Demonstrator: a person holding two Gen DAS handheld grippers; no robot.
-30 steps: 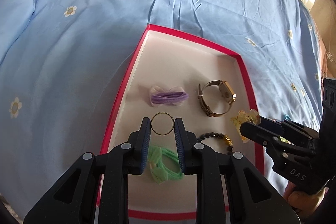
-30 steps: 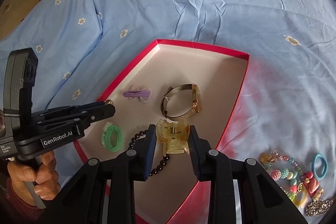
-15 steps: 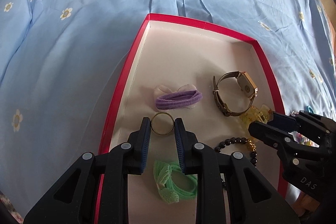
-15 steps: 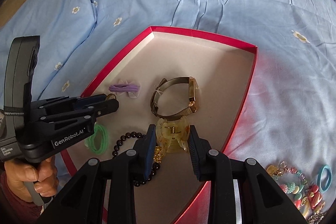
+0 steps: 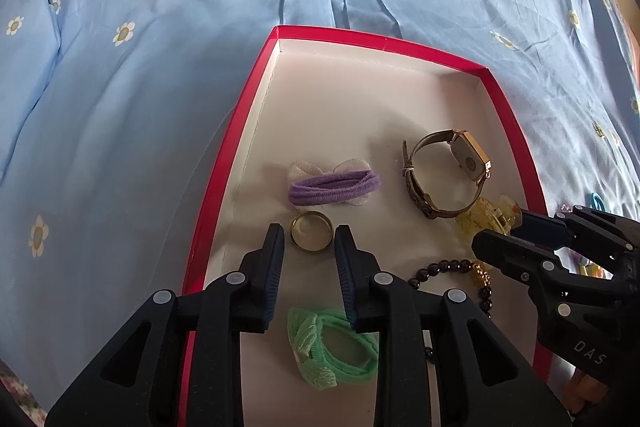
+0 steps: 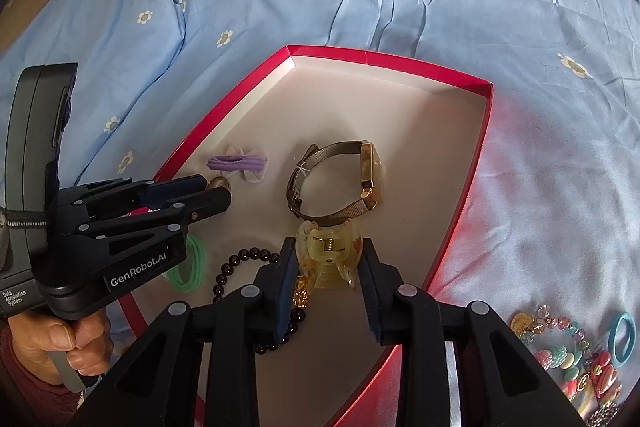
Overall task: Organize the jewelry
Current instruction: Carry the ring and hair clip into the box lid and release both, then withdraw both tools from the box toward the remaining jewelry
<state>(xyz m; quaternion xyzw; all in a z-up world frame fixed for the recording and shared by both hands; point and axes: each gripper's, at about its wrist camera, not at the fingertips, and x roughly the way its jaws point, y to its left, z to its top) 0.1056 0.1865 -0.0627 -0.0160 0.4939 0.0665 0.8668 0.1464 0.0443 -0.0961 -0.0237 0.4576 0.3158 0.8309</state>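
A red-rimmed box (image 5: 224, 147) with a white floor lies on the blue bedspread. My left gripper (image 5: 310, 239) has its jaws slightly parted around a gold ring (image 5: 311, 230) that rests on the box floor, just below a purple hair tie (image 5: 334, 187). My right gripper (image 6: 329, 259) is shut on a yellow hair claw (image 6: 330, 251), low over the box beside a gold watch (image 6: 340, 183). A black bead bracelet (image 6: 240, 263) and a green hair tie (image 5: 332, 351) lie in the box too.
A pile of colourful beaded jewelry and a teal ring (image 6: 576, 359) lies on the bedspread right of the box. The far half of the box floor (image 5: 360, 95) holds nothing. The flowered blue bedspread (image 5: 120, 107) surrounds the box.
My left gripper lowered the ring to the box floor and its jaws parted a little. My right gripper moved the hair claw down and forward toward the watch.
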